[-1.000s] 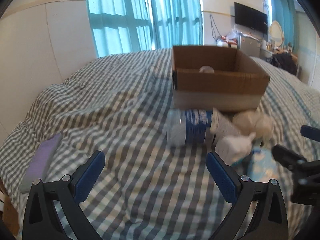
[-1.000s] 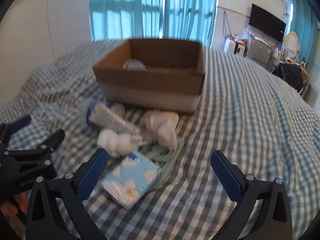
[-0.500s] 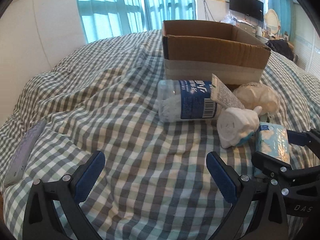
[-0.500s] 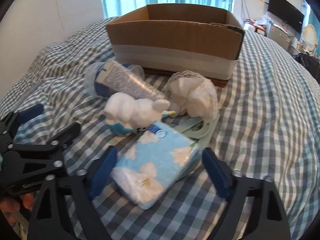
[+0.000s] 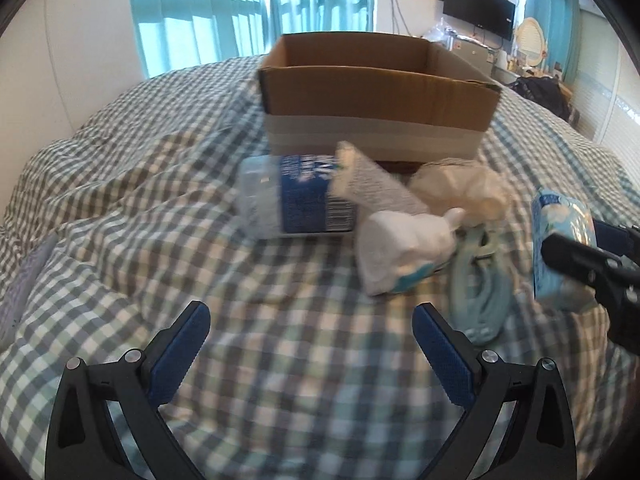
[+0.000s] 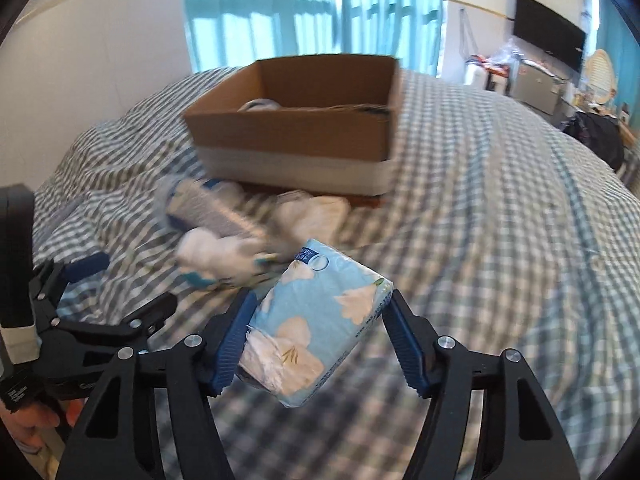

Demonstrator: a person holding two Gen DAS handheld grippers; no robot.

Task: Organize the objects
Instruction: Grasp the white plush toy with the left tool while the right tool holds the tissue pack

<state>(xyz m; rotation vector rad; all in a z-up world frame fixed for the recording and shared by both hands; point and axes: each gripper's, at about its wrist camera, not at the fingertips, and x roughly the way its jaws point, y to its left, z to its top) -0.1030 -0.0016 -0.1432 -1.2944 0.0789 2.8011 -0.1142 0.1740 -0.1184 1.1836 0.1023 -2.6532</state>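
My right gripper (image 6: 320, 336) is closing on the one blue tissue pack (image 6: 316, 320); both blue pads press its sides and it sits tilted between them, lifted off the checked bedspread (image 6: 500, 240). My left gripper (image 5: 312, 348) stands spread wide with only bedspread between its fingers, near the bed's front edge.

Ahead of both, toward the far side of the bed, sits one cardboard box (image 5: 376, 100), open on top, with one pale rounded thing just showing inside (image 6: 258, 105). Between my grippers and the box's near wall lies a small heap: one clear bottle with a blue label (image 5: 296, 204) on its side, one grey-white tube (image 5: 372, 188) lying across it, one white plush toy (image 5: 396, 248) in front, one crumpled white net bundle (image 5: 460, 188) just beside the box, and one pale green hanger-like piece (image 5: 480, 292) flat on the cloth. The heap lies in the way to the box's front wall. One lilac flat thing (image 5: 20, 280) lies at the bed's left edge.
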